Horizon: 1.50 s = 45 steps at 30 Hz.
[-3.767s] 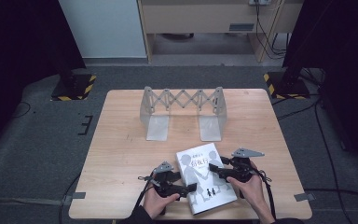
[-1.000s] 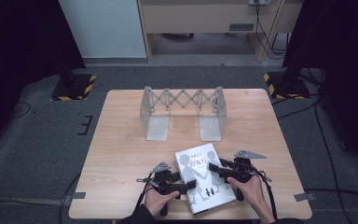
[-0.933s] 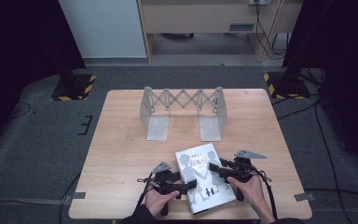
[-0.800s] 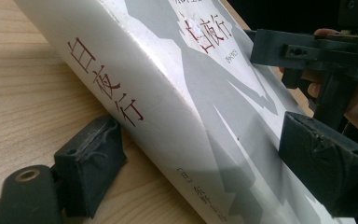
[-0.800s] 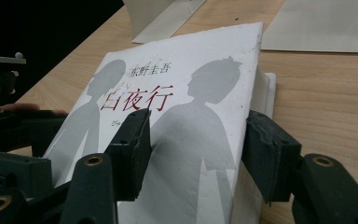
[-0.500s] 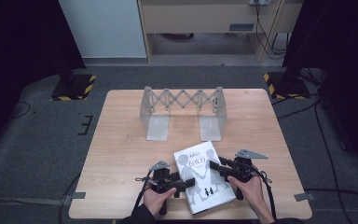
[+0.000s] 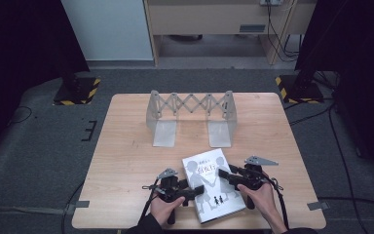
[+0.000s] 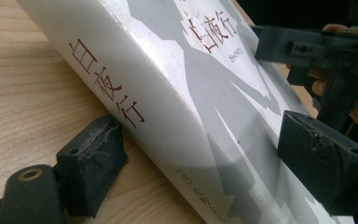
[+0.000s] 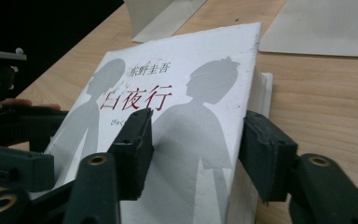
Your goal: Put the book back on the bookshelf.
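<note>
The thick white paperback book (image 7: 213, 186) with grey silhouettes and red title lies near the table's front edge, straddled at its spine by the left gripper (image 8: 205, 158) and at its page edge by the right gripper (image 9: 196, 149), whose jaws have just been opening; neither set visibly presses it. Such loose, one-cornered holds could let it twist or slip on lifting. Bare wooden table (image 7: 126, 161) separates it from the grey metal expanding book rack (image 7: 190, 117) well beyond.

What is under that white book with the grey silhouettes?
The white book lies on the light wooden table, which shows around it. Whatever lies directly beneath is covered.
</note>
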Available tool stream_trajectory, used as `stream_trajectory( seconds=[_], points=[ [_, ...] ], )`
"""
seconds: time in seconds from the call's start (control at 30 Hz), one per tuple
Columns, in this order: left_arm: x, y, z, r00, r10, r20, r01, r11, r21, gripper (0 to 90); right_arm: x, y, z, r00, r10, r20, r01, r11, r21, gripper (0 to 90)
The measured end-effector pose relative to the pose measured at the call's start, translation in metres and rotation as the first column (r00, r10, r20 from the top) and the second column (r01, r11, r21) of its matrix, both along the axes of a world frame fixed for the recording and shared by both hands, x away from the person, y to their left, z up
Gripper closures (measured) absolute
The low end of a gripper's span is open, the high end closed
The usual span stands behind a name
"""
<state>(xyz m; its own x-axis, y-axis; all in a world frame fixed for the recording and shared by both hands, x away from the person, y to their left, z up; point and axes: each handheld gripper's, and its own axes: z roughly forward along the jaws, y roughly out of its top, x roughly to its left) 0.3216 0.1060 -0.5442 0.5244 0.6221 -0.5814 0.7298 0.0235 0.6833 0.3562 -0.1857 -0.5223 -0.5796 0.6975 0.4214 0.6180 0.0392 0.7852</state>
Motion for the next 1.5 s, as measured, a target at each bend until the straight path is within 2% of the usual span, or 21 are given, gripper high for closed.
stream_trajectory(
  seconds=[0.17, 0.3, 0.4, 0.43, 0.47, 0.5, 0.63, 0.77, 0.87, 0.97, 1.03, 1.13, 1.17, 1.27, 1.37, 1.43, 1.47, 1.5],
  points=[
    [-0.002, -0.002, -0.003, 0.9997, 0.023, 0.01, -0.023, 0.9993, -0.029, 14.1, 0.002, -0.001, -0.004, 0.9996, 0.02, -0.018, -0.02, 0.9998, -0.001, 38.4],
    [-0.002, -0.003, -0.003, 0.9995, 0.031, 0.01, -0.031, 0.9991, -0.028, 13.7, 0.002, 0.001, -0.007, 0.9989, 0.037, -0.027, -0.038, 0.9992, -0.01, 31.6],
    [-0.002, -0.005, -0.002, 0.9996, 0.02, 0.021, -0.02, 0.9997, -0.011, 12.3, 0.002, 0.004, -0.011, 0.9981, 0.044, -0.044, -0.043, 0.999, 0.013, 25.8],
    [-0.002, -0.006, -0.002, 0.9996, 0.014, 0.026, -0.014, 0.9999, 0.002, 8.6, 0.002, 0.006, -0.011, 0.9986, 0.038, -0.036, -0.038, 0.9992, 0.009, 25.9],
    [-0.002, -0.008, -0.001, 0.9994, 0.003, 0.034, -0.004, 0.9998, 0.019, 8.6, 0.002, 0.006, -0.011, 0.9986, 0.038, -0.036, -0.038, 0.9992, 0.009, 25.9],
    [-0.002, -0.01, 0.0, 0.9992, 0.0, 0.04, -0.002, 0.9996, 0.03, 3.7, 0.001, 0.006, -0.011, 0.9988, 0.038, -0.032, -0.038, 0.9993, 0.004, 26.0],
    [-0.002, -0.013, 0.0, 0.9992, 0.002, 0.04, -0.003, 0.9997, 0.023, 0.0, 0.001, 0.006, -0.01, 0.9989, 0.036, -0.031, -0.036, 0.9994, 0.001, 26.2],
    [-0.001, -0.012, -0.001, 0.9992, -0.008, 0.039, 0.007, 0.9998, 0.016, 0.0, 0.001, 0.006, -0.01, 0.9988, 0.035, -0.034, -0.035, 0.9994, 0.001, 26.2],
    [-0.001, -0.011, 0.0, 0.9989, -0.02, 0.043, 0.018, 0.999, 0.04, 1.8, 0.001, 0.006, -0.01, 0.9988, 0.036, -0.034, -0.036, 0.9994, 0.001, 26.2],
    [0.0, -0.011, 0.0, 0.9989, -0.014, 0.045, 0.012, 0.9989, 0.044, 3.2, 0.002, 0.006, -0.01, 0.9988, 0.034, -0.036, -0.034, 0.9994, 0.003, 26.2],
    [0.002, -0.009, -0.001, 0.9994, 0.002, 0.035, -0.003, 0.9997, 0.023, 5.3, 0.002, 0.006, -0.01, 0.999, 0.027, -0.035, -0.027, 0.9996, 0.001, 26.2],
    [0.005, -0.003, -0.003, 0.9992, 0.039, 0.006, -0.038, 0.9987, -0.034, 16.6, 0.001, 0.006, -0.007, 0.9997, 0.003, -0.023, -0.003, 0.9999, -0.011, 30.7],
    [0.005, -0.002, -0.004, 0.999, 0.044, 0.001, -0.044, 0.998, -0.045, 16.6, 0.001, 0.006, -0.007, 0.9997, 0.003, -0.023, -0.003, 0.9999, -0.011, 30.7],
    [0.005, 0.0, -0.004, 0.9988, 0.049, -0.004, -0.049, 0.9974, -0.053, 18.8, 0.0, 0.005, -0.005, 1.0, 0.002, -0.004, -0.002, 0.9998, -0.021, 34.9],
    [0.004, 0.002, -0.004, 0.9988, 0.048, 0.003, -0.048, 0.9969, -0.062, 20.9, -0.002, 0.004, 0.0, 0.9999, 0.003, 0.017, -0.003, 0.9998, -0.021, 40.0],
    [0.004, 0.003, 0.0, 0.9983, 0.051, 0.028, -0.049, 0.9963, -0.07, 21.8, -0.002, 0.003, 0.002, 0.9997, 0.004, 0.023, -0.004, 0.9998, -0.018, 41.0],
    [0.004, 0.004, 0.002, 0.9976, 0.057, 0.039, -0.054, 0.9952, -0.082, 23.6, -0.003, 0.002, 0.004, 0.9996, 0.0, 0.027, 0.0, 1.0, -0.006, 42.1],
    [0.004, 0.005, 0.005, 0.9971, 0.054, 0.055, -0.049, 0.9947, -0.091, 27.1, -0.004, -0.001, 0.007, 0.9984, -0.001, 0.057, 0.0, 0.9998, 0.019, 45.6]
  ],
)
